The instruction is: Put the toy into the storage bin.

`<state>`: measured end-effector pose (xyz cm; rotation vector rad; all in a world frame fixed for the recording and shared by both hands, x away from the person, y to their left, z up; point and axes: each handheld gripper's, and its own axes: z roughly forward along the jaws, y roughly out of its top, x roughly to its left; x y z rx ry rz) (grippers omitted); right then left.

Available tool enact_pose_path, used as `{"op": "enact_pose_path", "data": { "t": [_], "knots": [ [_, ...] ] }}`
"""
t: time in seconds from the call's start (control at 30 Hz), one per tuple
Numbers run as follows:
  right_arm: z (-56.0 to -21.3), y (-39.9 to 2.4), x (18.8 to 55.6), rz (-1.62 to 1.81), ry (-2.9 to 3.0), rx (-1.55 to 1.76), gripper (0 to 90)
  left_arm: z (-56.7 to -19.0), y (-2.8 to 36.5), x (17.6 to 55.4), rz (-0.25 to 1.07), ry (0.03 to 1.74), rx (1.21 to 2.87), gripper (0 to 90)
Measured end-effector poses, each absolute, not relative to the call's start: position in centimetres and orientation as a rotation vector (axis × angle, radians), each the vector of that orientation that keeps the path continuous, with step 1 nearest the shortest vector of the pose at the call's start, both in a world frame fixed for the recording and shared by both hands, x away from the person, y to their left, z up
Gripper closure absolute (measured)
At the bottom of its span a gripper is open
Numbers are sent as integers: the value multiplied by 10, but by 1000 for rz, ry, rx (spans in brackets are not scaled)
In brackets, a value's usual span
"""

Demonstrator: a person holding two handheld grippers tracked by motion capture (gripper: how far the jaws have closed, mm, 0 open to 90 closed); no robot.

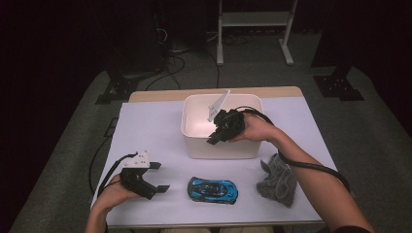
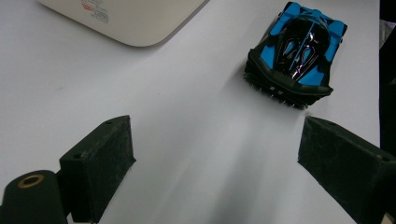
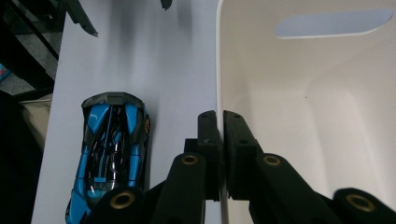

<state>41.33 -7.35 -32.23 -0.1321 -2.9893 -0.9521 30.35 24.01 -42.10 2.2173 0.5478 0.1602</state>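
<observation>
On the table's near edge the blue toy car [image 1: 213, 190] lies between the left gripper [image 1: 159, 176], fingers spread wide, and a grey cloth [image 1: 278, 180], while beyond it the right gripper [image 1: 214, 138] pinches the empty white bin's [image 1: 194, 141] near wall.

This looks like a lab or recording studio set up for capture work, not a home. A small desk [image 1: 145, 121] with a wooden top is covered by a plain white sheet [image 1: 160, 145] and stands alone on grey carpet [image 1: 369, 131]. Dark curtains or walls close off the back. Black stand feet [image 1: 338, 83] rest on the floor at both sides, loose cables [image 1: 175, 63] run across it, and a white metal frame [image 1: 255, 29] stands behind the desk.
</observation>
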Motion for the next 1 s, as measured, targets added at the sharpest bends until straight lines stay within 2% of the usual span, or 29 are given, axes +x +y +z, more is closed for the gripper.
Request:
{"op": "enact_pose_path", "data": {
  "t": [0.9, 0.93, 0.97, 1.0],
  "knots": [
    [-323, -70, 396, -963, -2957, -138, 841, -421, 239, 303, 146, 539, 2213, 96],
    [-321, -71, 395, -969, -2948, -154, 791, -421, 240, 303, 146, 538, 2214, 96],
    [-321, -71, 395, -969, -2948, -154, 791, -421, 240, 303, 148, 539, 2214, 96],
    [-318, -74, 394, -993, -2948, -167, 729, -422, 240, 303, 151, 544, 2210, 96]
  ]
}}
